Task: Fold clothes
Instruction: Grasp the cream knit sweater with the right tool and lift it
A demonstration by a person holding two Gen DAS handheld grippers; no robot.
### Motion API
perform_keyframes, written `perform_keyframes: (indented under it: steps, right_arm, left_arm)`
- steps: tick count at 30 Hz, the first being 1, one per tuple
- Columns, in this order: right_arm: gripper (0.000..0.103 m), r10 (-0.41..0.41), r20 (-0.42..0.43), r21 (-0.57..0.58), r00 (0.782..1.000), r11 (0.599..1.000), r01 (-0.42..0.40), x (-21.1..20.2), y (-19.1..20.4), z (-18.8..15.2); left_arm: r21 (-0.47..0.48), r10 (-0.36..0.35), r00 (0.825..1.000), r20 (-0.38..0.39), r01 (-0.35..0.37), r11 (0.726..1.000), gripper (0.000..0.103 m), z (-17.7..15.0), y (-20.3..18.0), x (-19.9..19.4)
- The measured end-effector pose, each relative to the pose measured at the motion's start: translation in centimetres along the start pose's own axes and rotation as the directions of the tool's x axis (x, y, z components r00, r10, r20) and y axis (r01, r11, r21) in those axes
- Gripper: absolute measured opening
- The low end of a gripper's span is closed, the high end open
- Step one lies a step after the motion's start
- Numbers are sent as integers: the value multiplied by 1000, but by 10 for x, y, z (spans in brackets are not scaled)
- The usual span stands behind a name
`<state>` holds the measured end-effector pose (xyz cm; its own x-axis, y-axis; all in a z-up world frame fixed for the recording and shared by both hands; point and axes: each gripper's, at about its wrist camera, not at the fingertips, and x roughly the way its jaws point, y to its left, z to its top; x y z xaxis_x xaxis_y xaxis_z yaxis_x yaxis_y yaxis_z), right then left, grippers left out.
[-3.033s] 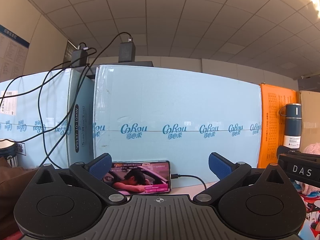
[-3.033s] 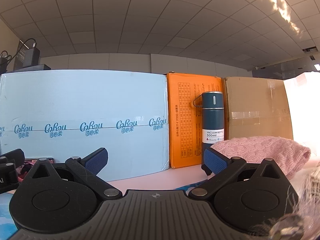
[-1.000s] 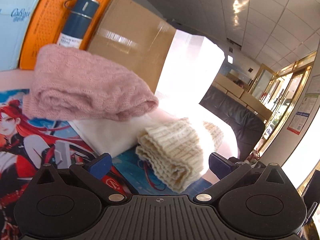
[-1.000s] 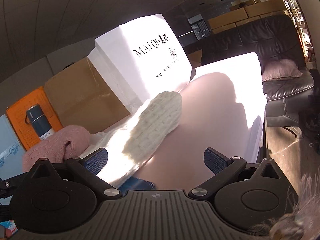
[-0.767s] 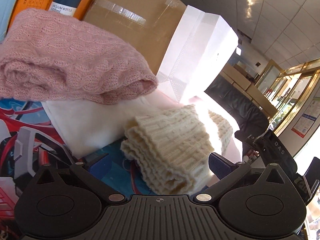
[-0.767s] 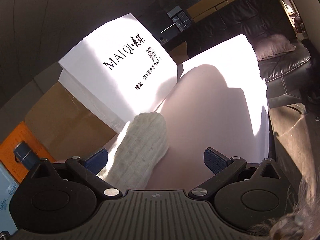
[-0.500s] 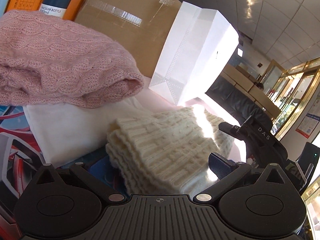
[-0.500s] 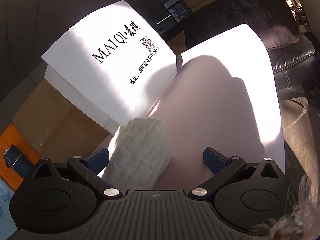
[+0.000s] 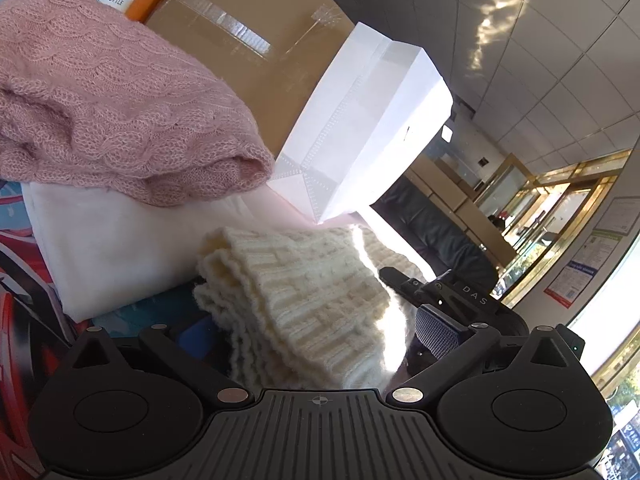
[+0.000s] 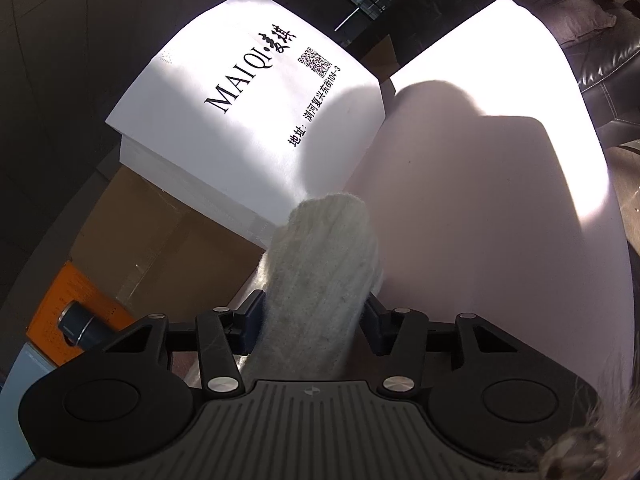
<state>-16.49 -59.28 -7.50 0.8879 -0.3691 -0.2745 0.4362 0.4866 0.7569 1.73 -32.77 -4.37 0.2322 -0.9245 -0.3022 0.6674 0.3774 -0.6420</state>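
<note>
A folded cream knit garment (image 9: 304, 296) lies at the edge of a printed mat, running between the fingers of my left gripper (image 9: 316, 328). That gripper stands wide open, its pads well apart from the knit. In the right wrist view the other end of the cream knit (image 10: 320, 272) sits between the jaws of my right gripper (image 10: 314, 316). Those jaws are closing, with both pads against the knit's sides. The right gripper (image 9: 460, 296) shows as a black body at the knit's far end in the left wrist view.
A pink cable-knit sweater (image 9: 112, 100) rests on a folded white cloth (image 9: 112, 256) at the left. Behind stand a white paper bag (image 9: 368, 120), a cardboard box (image 9: 248, 32) and a vacuum bottle (image 10: 80, 324). The pink tabletop (image 10: 480, 220) extends toward a black sofa (image 10: 608, 40).
My right gripper's jaws have come in from wide apart onto the cream knit. The left gripper has crept closer, so the knit now lies between its fingers.
</note>
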Motion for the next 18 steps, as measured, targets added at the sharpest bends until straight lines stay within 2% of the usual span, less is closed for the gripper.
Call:
perform_keyframes:
  steps: [3,6,7,8,10,13,18]
  right_arm:
    - [40,29,-1,13,1000,999,-29,-3,-4,0]
    - [37,61,6,27,998,998,-61,-8,-7,0]
    - [37,75,9,35,997,997,-75,-10,-9,0]
    - [36,89,12,45,996,995,-90,-13,-11,0]
    - [35,108,13,62,994,992,-109,-20,-15,0]
    - [34,88,23,25,996,996,-88,-40,-6,-7]
    - [34,122,44,33,991,992,-124,-76,12,-25]
  left_arm:
    - [-20,-17,1000,3,17,1000,92,-1,3,6]
    - [-86,-32,999,4,32,996,59,0,13,11]
    - [-115,-41,999,5,41,993,44,0,18,11]
    - [-145,-51,999,6,52,988,39,0,23,11]
    - [-166,-70,997,10,71,984,36,0,26,8]
    - [-123,-86,996,17,88,989,35,-1,19,-5]
    - [-68,-90,995,51,93,993,35,-1,9,-49]
